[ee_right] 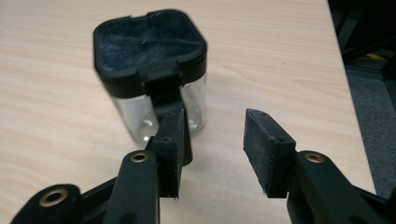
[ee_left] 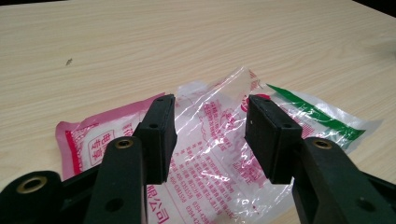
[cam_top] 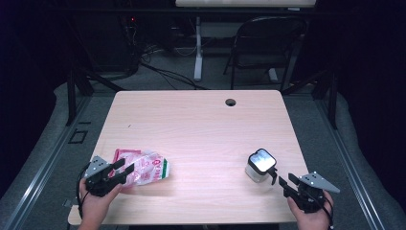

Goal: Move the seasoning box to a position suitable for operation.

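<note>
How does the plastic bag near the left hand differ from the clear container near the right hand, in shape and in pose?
The plastic bag lies flat and crumpled on the table; the clear container stands upright and keeps a firm square shape. The bag bears red and green print; the container is plain, with a black lid. The left tongs reach over the bag; the right tongs stay just beside the container. Both are see-through, and neither is gripped.

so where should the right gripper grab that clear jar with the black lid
Probably across the clear body of the jar just under its black lid, coming in level from the person's side: it stands upright, the sides look flat, and the right gripper has open jaws close by.
</note>
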`<state>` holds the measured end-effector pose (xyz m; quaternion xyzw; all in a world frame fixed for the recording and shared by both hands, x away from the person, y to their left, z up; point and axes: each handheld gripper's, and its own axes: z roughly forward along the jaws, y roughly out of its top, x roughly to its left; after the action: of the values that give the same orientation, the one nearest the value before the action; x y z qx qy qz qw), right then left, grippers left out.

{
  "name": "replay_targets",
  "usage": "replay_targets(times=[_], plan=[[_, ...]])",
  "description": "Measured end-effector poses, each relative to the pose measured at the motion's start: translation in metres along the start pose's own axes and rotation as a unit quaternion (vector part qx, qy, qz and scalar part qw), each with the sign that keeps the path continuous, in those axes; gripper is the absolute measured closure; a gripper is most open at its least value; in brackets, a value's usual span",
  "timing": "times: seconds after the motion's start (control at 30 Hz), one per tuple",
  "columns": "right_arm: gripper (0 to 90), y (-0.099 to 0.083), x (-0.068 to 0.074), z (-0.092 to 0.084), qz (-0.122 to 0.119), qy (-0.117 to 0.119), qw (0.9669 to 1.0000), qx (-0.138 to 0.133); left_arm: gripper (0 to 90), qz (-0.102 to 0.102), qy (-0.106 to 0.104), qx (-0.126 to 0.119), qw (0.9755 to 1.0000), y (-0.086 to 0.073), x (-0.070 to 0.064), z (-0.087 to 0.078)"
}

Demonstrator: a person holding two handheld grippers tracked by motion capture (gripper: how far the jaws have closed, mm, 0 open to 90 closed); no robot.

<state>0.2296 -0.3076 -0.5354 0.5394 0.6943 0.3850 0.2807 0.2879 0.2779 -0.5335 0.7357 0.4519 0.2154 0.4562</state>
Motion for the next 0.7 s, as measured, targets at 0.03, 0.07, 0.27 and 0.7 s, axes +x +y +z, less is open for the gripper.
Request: replay_targets(times=[0.03,0.07,0.27,0.7], plan=[[58.3,0.000,0.001,-0.002,-0.001,-0.002,1.0000,0.003,53.0,-0.002,-0.002,0.007,1.0000,0.001,0.000,0.001],[58.4,0.000,0.002,-0.003,0.000,-0.004,1.0000,0.004,53.0,-0.002,-0.005,0.006,1.0000,0.000,0.000,0.003],[58.7,-0.001,0.005,-0.007,0.004,0.004,0.9999,0.014,54.5,0.000,-0.016,0.012,0.9998,0.003,0.000,0.009],[52.7,-0.003,0.018,0.009,0.000,0.007,0.9997,0.022,54.4,0.014,-0.019,0.009,0.9997,0.001,-0.005,0.004]])
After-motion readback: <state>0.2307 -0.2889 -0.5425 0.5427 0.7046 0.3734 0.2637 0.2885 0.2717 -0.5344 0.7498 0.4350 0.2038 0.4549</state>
